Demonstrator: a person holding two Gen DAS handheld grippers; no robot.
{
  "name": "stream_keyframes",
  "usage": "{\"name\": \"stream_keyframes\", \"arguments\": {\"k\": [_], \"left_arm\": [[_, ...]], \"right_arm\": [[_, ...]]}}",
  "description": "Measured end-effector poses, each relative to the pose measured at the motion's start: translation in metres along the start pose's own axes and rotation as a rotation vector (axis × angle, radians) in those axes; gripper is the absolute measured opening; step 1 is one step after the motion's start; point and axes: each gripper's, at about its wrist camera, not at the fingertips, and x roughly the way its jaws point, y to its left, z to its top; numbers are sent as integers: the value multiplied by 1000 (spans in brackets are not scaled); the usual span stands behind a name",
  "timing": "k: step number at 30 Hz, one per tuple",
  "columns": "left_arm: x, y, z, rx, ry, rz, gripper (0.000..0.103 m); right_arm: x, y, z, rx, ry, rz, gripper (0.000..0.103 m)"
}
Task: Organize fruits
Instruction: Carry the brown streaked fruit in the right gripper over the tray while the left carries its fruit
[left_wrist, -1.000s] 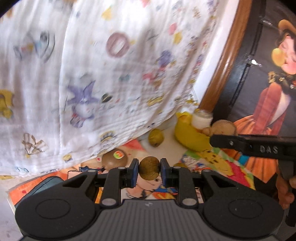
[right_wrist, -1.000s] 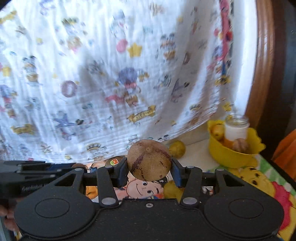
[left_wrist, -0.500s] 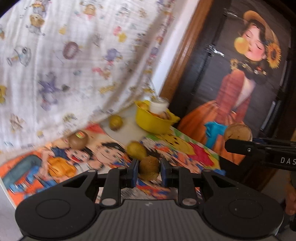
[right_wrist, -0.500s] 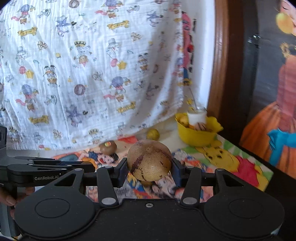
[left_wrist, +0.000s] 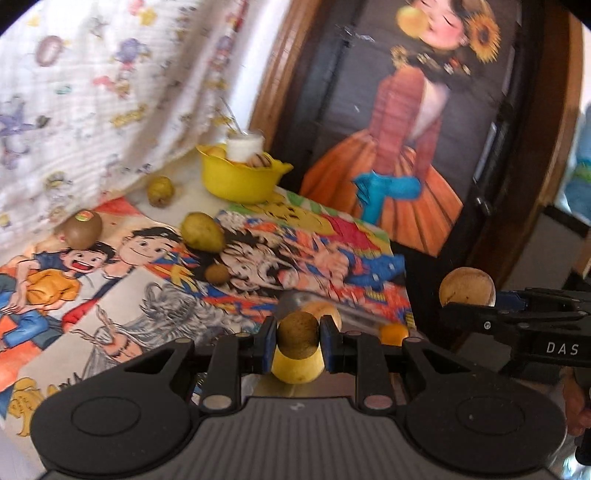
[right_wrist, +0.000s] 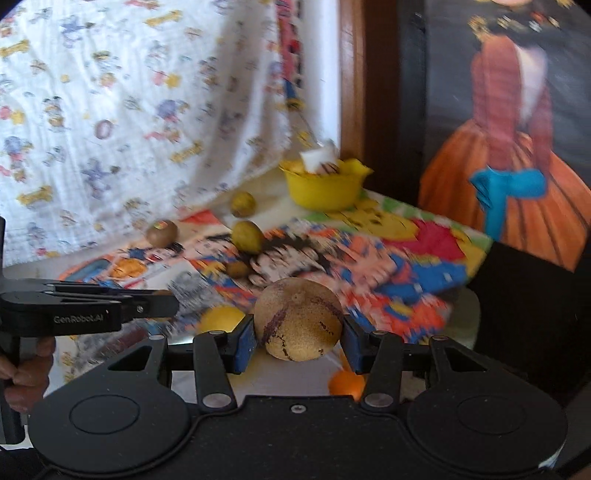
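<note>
The left tongs (left_wrist: 298, 334) were pinching a small brown fruit (left_wrist: 297, 334) low over the near edge of the bench (left_wrist: 110, 306). The right tongs (right_wrist: 298, 334) were clamped on a larger tan fruit (right_wrist: 297, 323) with dark cracks. A yellow bowl (left_wrist: 238, 181) holding fruit and a white jar (left_wrist: 243, 146) stood at the far end. A stickered kiwi (left_wrist: 82, 229), two yellow-green fruits (left_wrist: 202, 232) and a small brown one (left_wrist: 217, 273) lay loose on the cartoon-printed cover.

Looked like a home: cartoon-print cloth (right_wrist: 140, 110) hung ahead, wooden door frame (right_wrist: 351, 74), comic-print table cover (left_wrist: 258, 266) below the tool.
</note>
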Motion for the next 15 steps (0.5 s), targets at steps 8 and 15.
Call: {"name": "stream_keyframes", "arguments": {"k": [8, 15], "left_arm": [[24, -3, -23, 75, 76, -18, 27], [36, -4, -33, 135, 122, -3, 27]], "right_arm": [[25, 9, -53, 48, 40, -84, 50], [42, 17, -67, 17, 46, -139, 50]]}}
